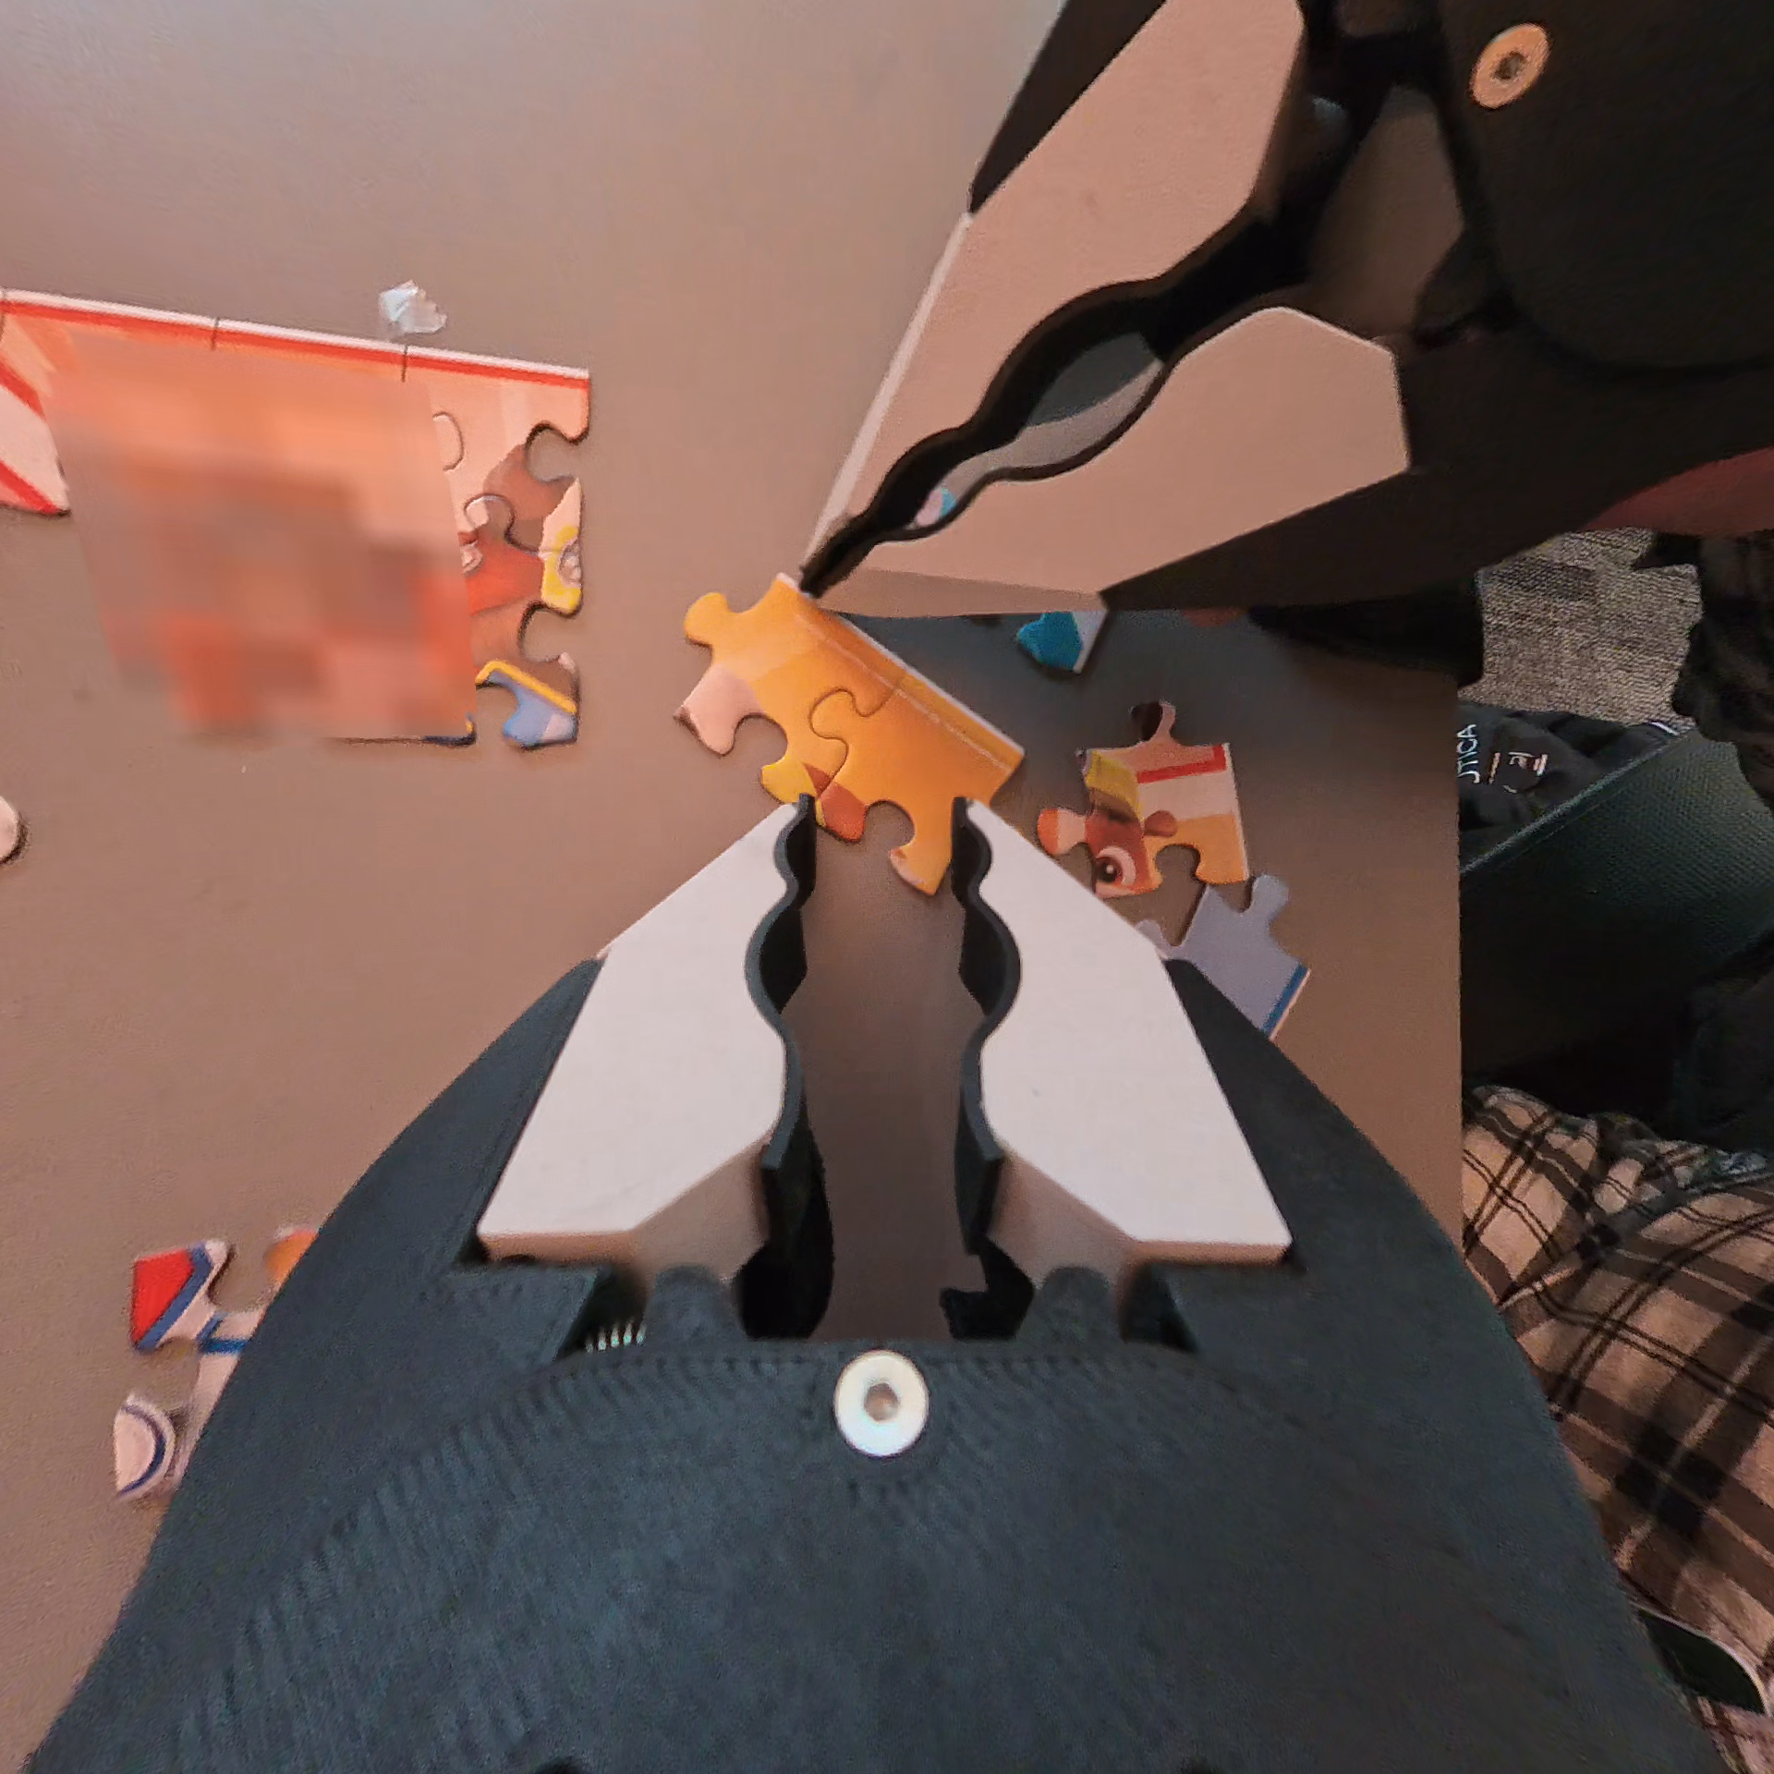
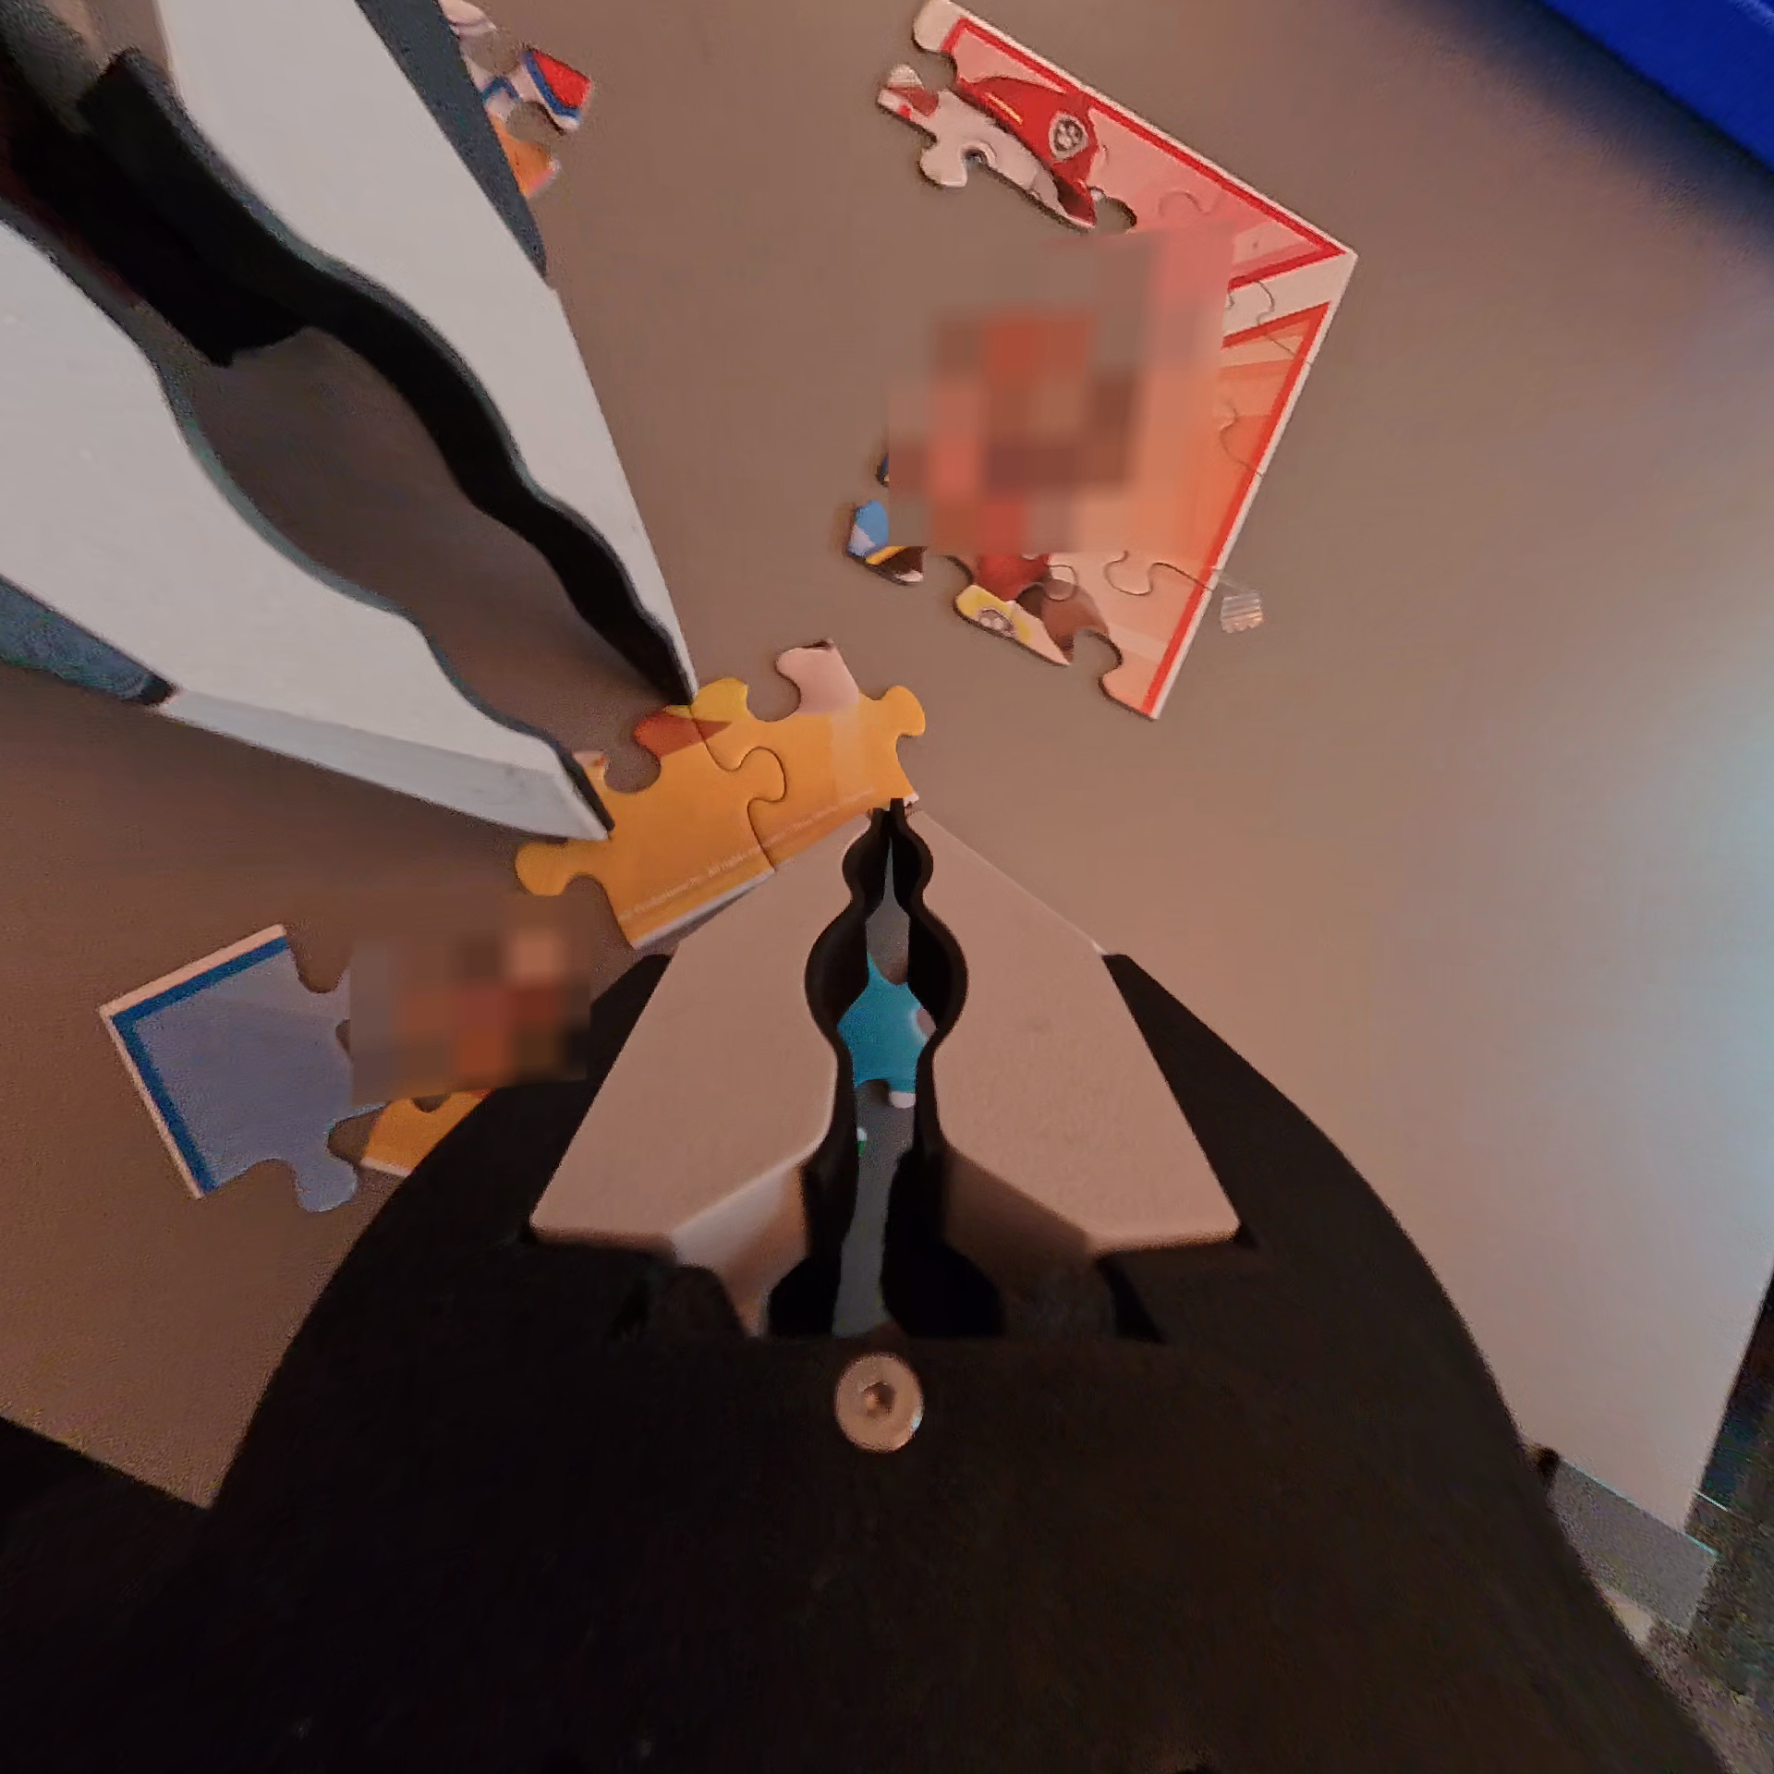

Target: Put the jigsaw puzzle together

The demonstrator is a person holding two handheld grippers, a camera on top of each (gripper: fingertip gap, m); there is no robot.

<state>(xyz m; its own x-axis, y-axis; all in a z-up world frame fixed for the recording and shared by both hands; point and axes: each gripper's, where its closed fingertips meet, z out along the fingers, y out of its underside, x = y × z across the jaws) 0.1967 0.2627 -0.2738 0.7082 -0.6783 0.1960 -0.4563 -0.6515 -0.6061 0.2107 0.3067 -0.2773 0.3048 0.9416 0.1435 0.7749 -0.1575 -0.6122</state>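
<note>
- My left gripper (image 1: 883, 816) is open a moderate gap, empty, tips touching the near edge of the yellow pair (image 1: 854, 730).
- My right gripper (image 2: 891, 811) is closed, tips pinched at the pair's (image 2: 730, 797) straight edge; can't tell if it really grips the card or just presses it.
- Pair: two yellow pieces already locked together, flat on the table (image 1: 384, 1008), at 12 o'clock of both tools.
- Main block (image 1: 518, 557) at 10 o'clock in left view, several pieces joined, border corner done.
- Left to do, I'd judge: pair not attached yet; loose pieces remain — dog-face piece (image 1: 1147, 816) and blue piece (image 1: 1238, 950) at 2 o'clock, more (image 1: 182, 1296) at 8.
- Pose: both tools angled down at the table, facing each other across the pair.
</note>
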